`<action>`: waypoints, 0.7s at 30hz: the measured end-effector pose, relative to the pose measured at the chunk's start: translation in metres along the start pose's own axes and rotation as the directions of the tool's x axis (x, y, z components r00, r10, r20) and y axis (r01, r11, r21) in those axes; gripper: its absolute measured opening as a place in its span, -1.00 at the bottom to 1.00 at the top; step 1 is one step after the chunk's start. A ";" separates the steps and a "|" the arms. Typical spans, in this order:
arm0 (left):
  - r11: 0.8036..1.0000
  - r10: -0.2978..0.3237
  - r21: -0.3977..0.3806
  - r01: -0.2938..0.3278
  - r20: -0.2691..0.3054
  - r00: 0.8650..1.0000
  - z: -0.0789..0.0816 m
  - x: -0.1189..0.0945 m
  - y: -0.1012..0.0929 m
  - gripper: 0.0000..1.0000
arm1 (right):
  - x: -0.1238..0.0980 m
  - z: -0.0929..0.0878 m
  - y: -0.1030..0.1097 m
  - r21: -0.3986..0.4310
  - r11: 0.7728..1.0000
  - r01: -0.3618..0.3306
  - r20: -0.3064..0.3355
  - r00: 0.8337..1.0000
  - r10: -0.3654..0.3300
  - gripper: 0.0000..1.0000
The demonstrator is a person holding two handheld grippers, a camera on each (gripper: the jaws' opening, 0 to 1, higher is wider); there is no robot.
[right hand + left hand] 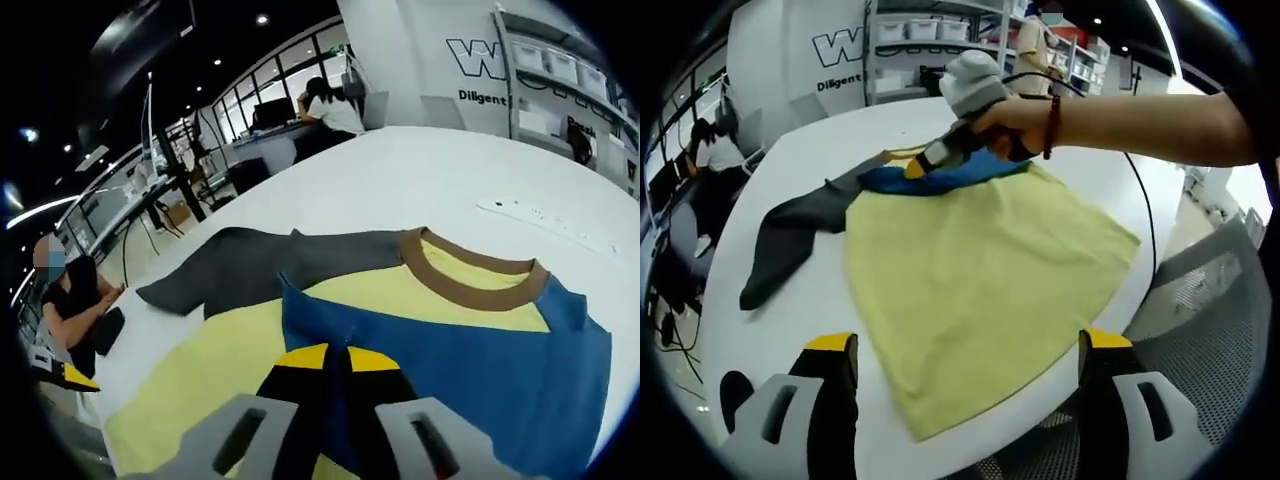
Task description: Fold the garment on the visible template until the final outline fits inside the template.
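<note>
A yellow cloth garment with a blue upper panel, a brown ribbed collar and a dark grey sleeve lies spread flat on a round white table. In the left gripper view, the sleeve stretches out to the left and the yellow body fans toward the near edge. The left gripper hovers over that near edge with its 2 yellow-tipped jaws wide apart, holding nothing. At the far side, a hand wearing a dark red bead bracelet holds the right gripper down on the blue cloth. In the right gripper view, the right gripper's 2 jaws are pressed together on the edge of the blue panel. A white power strip lies on the table beyond the collar.
</note>
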State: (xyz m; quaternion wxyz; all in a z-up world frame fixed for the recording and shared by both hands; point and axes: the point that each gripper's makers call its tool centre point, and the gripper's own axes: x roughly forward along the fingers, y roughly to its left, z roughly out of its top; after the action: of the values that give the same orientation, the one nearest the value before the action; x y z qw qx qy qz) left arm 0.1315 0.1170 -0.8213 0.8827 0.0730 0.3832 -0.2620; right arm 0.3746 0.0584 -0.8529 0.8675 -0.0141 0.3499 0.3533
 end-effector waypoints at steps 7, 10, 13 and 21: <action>1.000 -0.001 0.003 0.001 0.005 1.000 0.001 0.000 -0.001 0.80 | -0.002 -0.005 0.021 -0.066 0.995 -0.081 0.015 0.997 0.082 -1.00; 1.000 -0.004 0.001 0.004 0.002 1.000 0.001 0.000 -0.001 0.80 | -0.001 -0.010 0.033 -0.073 0.990 -0.119 0.005 0.993 0.120 -1.00; 1.000 -0.004 0.002 0.004 0.003 1.000 0.001 0.000 -0.001 0.80 | -0.001 -0.013 0.045 -0.092 0.983 -0.156 -0.001 0.988 0.157 -1.00; 1.000 -0.003 0.017 0.003 0.002 1.000 0.002 0.001 -0.001 0.80 | -0.001 -0.021 0.064 -0.181 0.963 -0.199 -0.044 0.980 0.195 -1.00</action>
State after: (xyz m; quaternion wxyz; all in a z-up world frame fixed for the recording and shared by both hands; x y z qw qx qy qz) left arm 0.1322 0.1153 -0.8206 0.8820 0.0795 0.3804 -0.2665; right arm 0.3220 0.1006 -0.8536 0.8185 -0.0640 0.3262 0.4685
